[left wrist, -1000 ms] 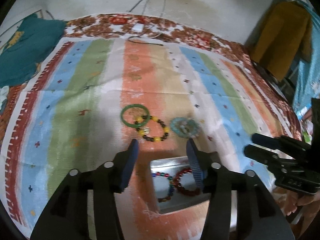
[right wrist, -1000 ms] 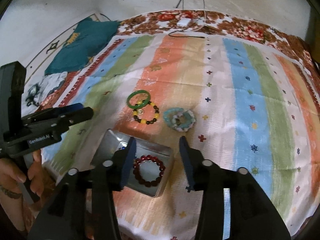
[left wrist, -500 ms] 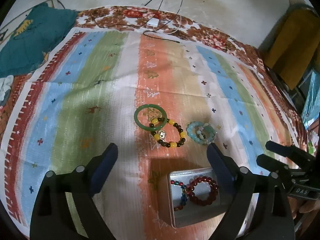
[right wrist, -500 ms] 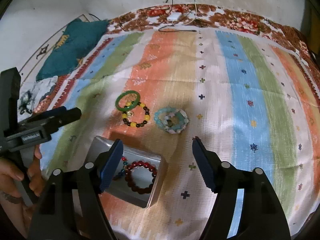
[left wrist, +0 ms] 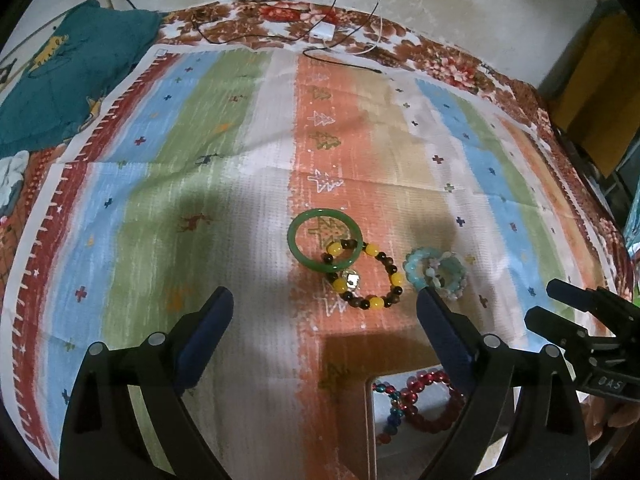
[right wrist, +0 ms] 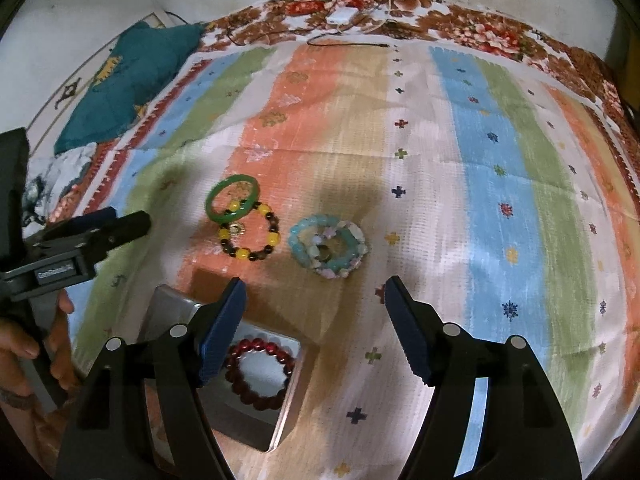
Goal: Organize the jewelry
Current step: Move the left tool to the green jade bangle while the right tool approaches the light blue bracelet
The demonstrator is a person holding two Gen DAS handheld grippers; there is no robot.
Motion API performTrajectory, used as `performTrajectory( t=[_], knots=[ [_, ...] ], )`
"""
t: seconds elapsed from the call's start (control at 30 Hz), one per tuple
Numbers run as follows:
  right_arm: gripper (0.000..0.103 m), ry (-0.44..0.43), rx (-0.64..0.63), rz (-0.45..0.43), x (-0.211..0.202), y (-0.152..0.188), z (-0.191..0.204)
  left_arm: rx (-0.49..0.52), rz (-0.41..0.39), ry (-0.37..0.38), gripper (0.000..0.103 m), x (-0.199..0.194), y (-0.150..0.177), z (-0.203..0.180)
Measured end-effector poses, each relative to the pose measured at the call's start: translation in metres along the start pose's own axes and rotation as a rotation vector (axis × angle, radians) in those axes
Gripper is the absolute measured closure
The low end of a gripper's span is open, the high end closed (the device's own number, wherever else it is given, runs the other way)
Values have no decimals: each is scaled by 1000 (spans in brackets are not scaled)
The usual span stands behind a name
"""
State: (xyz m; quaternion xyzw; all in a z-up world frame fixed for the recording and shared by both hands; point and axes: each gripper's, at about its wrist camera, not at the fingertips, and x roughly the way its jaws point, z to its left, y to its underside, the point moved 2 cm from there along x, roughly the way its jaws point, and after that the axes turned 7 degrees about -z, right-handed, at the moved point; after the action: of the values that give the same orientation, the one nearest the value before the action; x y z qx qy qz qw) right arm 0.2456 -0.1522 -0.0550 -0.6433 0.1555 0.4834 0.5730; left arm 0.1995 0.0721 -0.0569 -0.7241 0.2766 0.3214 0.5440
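A green bangle (left wrist: pixel 325 239) lies on the striped cloth, overlapping a yellow-and-brown bead bracelet (left wrist: pixel 366 280). A turquoise bead bracelet (left wrist: pixel 435 271) lies to their right. A silver tin (right wrist: pixel 256 420) near the front edge holds a red bead bracelet (right wrist: pixel 258 372) and a multicoloured one (left wrist: pixel 392 408). My left gripper (left wrist: pixel 324 308) is open and empty, just short of the bangle. My right gripper (right wrist: pixel 316 300) is open and empty, just short of the turquoise bracelet (right wrist: pixel 328 246). The bangle (right wrist: pixel 231 198) and yellow bracelet (right wrist: pixel 250 236) also show in the right wrist view.
A teal cloth (left wrist: pixel 68 68) lies at the far left. A white charger with cables (left wrist: pixel 322 34) sits at the far edge by the wall. A yellow-brown object (left wrist: pixel 600 92) stands at the right. The striped cloth (right wrist: pixel 480 160) stretches wide to the right.
Both grippers have opened wide and drawn back and up from the tin. The view now takes in more of the cloth; the jewelry has not moved.
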Motion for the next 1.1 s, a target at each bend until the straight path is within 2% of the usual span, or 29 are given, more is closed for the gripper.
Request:
performTrajectory(
  t=[0.5, 0.7, 0.93, 1.1],
  knots=[
    [31, 37, -23, 38, 29, -11, -8, -16, 51, -1, 12, 34, -11, 9],
    [31, 25, -19, 29, 37, -17, -11, -13, 68, -12, 12, 48, -12, 13],
    [31, 52, -33, 66, 55, -17, -13, -14, 78, -22, 12, 60, -16, 14],
    [31, 70, -29, 56, 61, -20, -18, -12, 86, -24, 12, 69, -18, 15]
  ],
)
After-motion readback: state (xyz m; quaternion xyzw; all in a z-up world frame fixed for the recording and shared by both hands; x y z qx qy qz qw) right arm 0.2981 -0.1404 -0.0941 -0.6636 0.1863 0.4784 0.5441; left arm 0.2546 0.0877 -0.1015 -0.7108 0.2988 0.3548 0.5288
